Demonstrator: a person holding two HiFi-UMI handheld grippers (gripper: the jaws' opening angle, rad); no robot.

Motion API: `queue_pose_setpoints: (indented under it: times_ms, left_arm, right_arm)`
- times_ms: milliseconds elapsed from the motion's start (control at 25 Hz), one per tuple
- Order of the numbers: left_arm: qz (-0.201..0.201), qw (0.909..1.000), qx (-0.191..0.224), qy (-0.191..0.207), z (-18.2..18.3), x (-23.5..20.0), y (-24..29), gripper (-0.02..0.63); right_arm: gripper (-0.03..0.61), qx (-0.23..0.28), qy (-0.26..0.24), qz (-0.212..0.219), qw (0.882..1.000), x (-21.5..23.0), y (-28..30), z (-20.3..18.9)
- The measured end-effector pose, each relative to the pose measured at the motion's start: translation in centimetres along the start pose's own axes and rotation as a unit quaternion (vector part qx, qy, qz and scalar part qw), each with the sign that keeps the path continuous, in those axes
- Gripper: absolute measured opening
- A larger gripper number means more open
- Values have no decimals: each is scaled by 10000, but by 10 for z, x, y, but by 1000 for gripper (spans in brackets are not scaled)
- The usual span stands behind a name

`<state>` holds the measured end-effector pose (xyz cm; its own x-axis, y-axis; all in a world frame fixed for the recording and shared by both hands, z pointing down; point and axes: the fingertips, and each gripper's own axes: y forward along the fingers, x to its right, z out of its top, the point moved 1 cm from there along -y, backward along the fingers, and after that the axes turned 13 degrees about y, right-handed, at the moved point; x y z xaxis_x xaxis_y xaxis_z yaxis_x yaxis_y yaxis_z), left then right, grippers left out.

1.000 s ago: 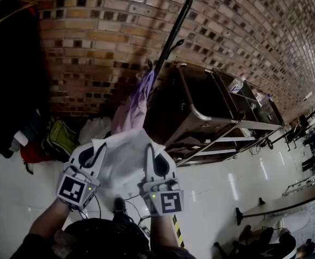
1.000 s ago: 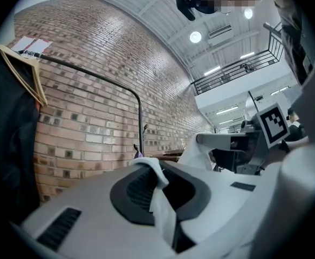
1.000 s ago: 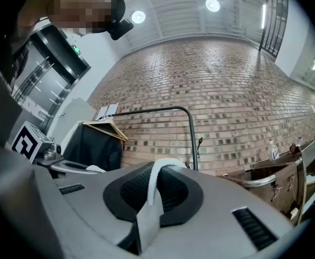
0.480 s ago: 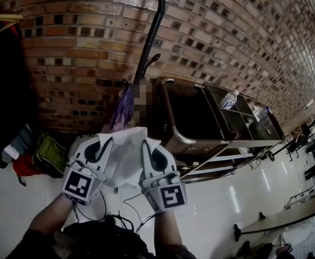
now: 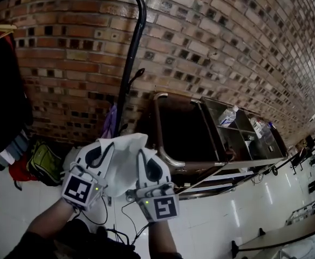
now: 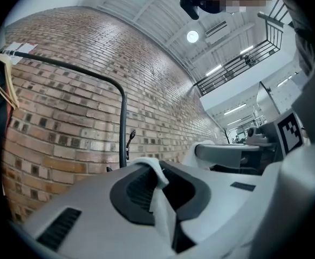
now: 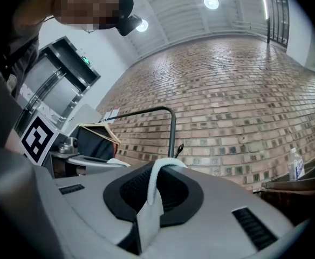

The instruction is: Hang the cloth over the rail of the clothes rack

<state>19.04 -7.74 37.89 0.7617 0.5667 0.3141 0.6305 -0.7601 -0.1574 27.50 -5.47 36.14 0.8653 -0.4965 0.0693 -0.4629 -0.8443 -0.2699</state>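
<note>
Cloth (image 5: 122,156) before rack (image 5: 131,63), cart (image 5: 185,136) at right

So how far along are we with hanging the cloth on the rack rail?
Done: the cloth is picked up, with the left gripper and the right gripper each shut on an edge. In hand: it is held spread between them in front of the rack, not yet on the rail. Left: raise it over the rail, drape it, let go.

Two grippers showed, the left gripper (image 5: 106,147) and the right gripper (image 5: 140,155). There was one white cloth (image 5: 122,163), one black clothes rack (image 5: 134,58), one metal cart (image 5: 182,134) at centre right, one bottle (image 5: 227,116), and one green backpack (image 5: 43,163) at lower left.
</note>
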Motion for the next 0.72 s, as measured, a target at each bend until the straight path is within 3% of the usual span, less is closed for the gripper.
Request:
queue_pose_setpoints:
  times_ms: [240,720]
  left_arm:
    - [133,9998,6,-122,3,-15,33,38]
    - [-494,9975,402,-304,7,-44,93,38]
  right_arm:
    - [29,273,89,-192,9994,24,13,5]
    - [29,190,-298,-491,9982,45,77,15]
